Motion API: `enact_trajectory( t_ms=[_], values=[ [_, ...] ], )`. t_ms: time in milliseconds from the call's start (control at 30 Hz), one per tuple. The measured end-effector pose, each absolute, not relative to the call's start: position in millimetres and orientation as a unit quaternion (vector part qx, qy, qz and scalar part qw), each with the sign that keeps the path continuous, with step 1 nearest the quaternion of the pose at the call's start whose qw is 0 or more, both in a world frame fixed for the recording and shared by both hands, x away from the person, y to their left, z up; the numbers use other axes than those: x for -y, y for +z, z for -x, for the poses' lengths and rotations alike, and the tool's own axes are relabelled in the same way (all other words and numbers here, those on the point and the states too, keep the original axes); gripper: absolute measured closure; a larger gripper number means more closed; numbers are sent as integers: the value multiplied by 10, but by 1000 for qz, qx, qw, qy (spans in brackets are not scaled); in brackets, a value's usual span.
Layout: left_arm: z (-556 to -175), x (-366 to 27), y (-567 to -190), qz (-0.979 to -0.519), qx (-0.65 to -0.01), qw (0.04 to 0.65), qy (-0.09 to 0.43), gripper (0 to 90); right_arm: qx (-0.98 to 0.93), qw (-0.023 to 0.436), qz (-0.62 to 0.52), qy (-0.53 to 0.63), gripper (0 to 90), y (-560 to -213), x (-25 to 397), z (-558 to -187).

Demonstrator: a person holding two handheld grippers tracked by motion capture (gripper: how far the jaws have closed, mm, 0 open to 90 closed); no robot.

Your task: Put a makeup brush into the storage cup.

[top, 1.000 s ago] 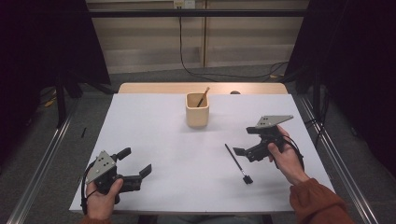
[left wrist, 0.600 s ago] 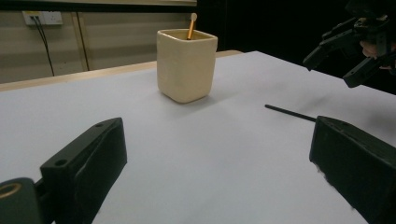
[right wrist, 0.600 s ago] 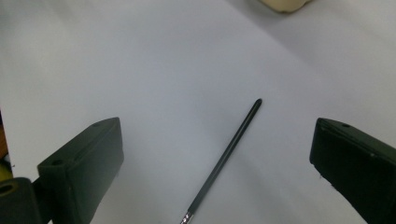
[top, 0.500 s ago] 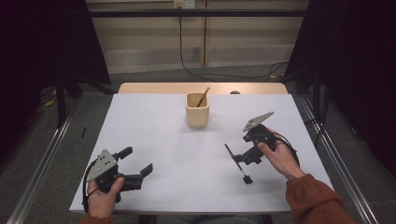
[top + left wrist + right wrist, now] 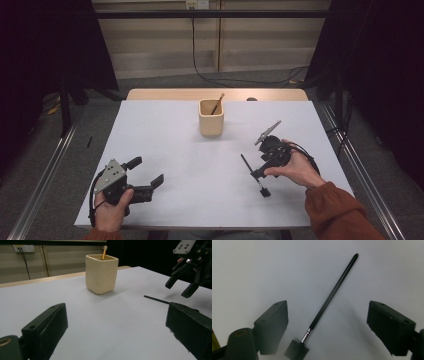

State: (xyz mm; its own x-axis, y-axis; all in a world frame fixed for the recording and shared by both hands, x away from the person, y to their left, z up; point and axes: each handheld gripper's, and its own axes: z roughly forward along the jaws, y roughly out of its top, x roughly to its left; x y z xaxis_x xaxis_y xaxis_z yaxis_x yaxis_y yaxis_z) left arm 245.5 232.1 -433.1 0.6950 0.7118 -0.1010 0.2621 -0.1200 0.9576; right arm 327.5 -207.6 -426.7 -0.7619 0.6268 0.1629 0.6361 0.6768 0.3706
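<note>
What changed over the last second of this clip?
The right gripper tipped forward and down over the black brush on the table, jaws open either side of its handle, not yet gripping. The left gripper, the brush and the beige cup with its wooden stick stayed put.

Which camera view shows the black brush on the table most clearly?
The right gripper view: the black brush lies whole between the open jaws. The high view shows it small beside the right gripper; the left gripper view shows part of its handle.
</note>
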Motion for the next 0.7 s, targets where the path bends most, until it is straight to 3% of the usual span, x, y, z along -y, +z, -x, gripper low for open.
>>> enact_trajectory(
  t_ms=[133, 400, 500, 700],
  values=[
    [-2447, -2310, -4332, -726, -333, 569, 195, 39, 922, 23, 341, -182, 365, -4289, 2046, -3276],
    [-2442, -2320, -4340, -726, -334, 569, 194, 39, 917, 54, 365, -154, 465, -4342, 2015, -3348],
    [-2443, -2316, -4342, -729, -333, 566, 193, 39, 920, 60, 362, -138, 553, -4365, 1990, -3344],
    [-2447, -2311, -4345, -730, -333, 564, 196, 39, 927, 66, 350, -118, 642, -4385, 1937, -3331]
  ],
)
